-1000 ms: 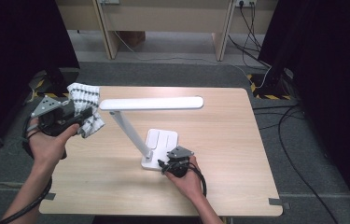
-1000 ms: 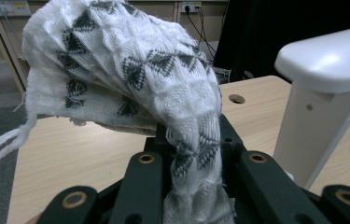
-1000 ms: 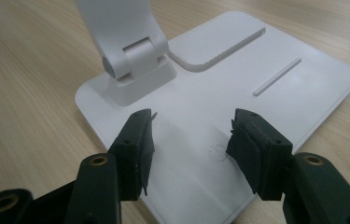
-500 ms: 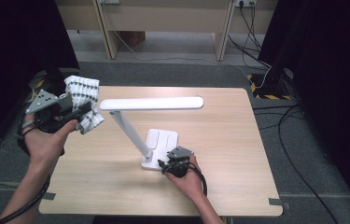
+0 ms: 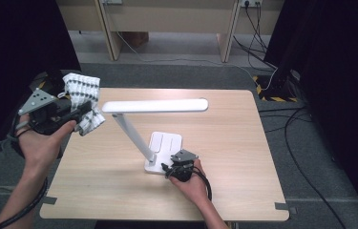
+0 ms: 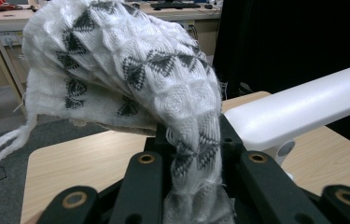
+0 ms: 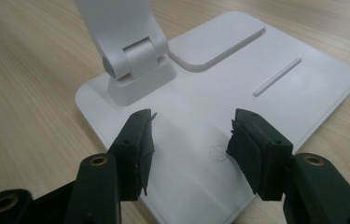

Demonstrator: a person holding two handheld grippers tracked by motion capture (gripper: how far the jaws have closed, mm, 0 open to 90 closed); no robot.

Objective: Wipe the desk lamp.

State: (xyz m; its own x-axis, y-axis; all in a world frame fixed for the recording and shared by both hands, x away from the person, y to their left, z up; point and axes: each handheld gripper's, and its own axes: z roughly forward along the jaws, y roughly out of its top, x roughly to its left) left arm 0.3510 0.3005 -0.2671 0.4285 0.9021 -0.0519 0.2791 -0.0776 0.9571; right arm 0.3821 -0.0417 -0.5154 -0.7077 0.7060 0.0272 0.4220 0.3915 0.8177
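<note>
High view: your left gripper is clamped on a white knitted cloth with grey triangle patterning, held in the air at the left edge of the pale wooden table, just beside the near end of the head of the white plastic desk lamp. Your right gripper rests with its jaws spread, nothing between them, over the near corner of the lamp's flat white base; in the right gripper view the pads stand on either side of a small power symbol on that base, so you seem to be steadying the lamp. The step in hand appears to be bringing the cloth to the lamp head for wiping. The next move calls for laying the cloth onto the long bar and drawing it along its length, while you keep the base from sliding or tipping. The table is otherwise bare. Beyond it lie grey carpet, trailing black cables, wooden desk legs and dark curtains at both sides.
</note>
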